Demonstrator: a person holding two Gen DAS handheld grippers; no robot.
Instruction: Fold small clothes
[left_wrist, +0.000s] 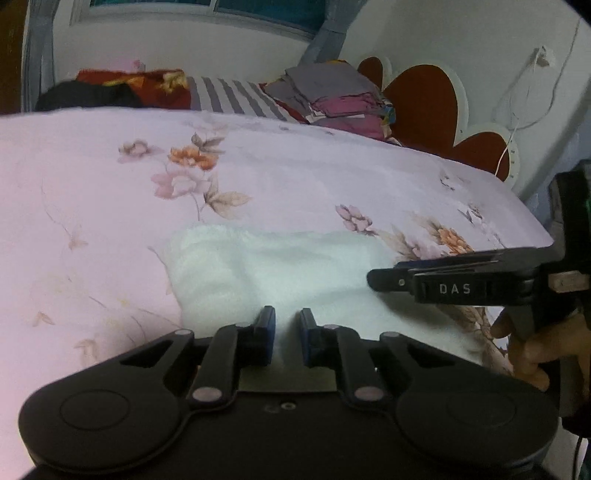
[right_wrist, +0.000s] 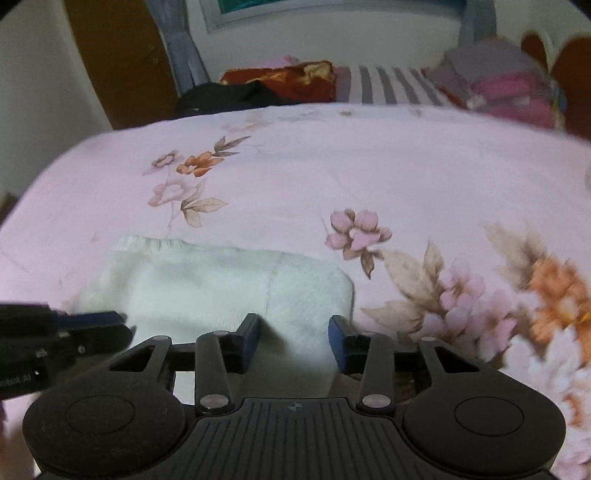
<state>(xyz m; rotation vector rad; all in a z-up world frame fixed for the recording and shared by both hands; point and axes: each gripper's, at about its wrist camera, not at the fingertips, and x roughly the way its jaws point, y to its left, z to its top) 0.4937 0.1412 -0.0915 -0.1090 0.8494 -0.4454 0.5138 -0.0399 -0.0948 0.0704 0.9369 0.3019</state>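
Note:
A small white fluffy cloth (left_wrist: 280, 269) lies flat on the pink floral bedsheet (left_wrist: 110, 192); it also shows in the right wrist view (right_wrist: 229, 288). My left gripper (left_wrist: 287, 332) hovers over the cloth's near edge, its blue pads a narrow gap apart with nothing between them. My right gripper (right_wrist: 293, 341) is open wide over the cloth's near right part and empty. The right gripper shows from the side in the left wrist view (left_wrist: 380, 277). The left gripper shows at the left edge of the right wrist view (right_wrist: 118, 319).
A pile of folded clothes (left_wrist: 340, 99) sits at the far side of the bed beside a striped pillow (left_wrist: 236, 96) and a red blanket (left_wrist: 147, 86). A heart-shaped headboard (left_wrist: 428, 107) stands at the right. The bed edge drops off at right (left_wrist: 532, 221).

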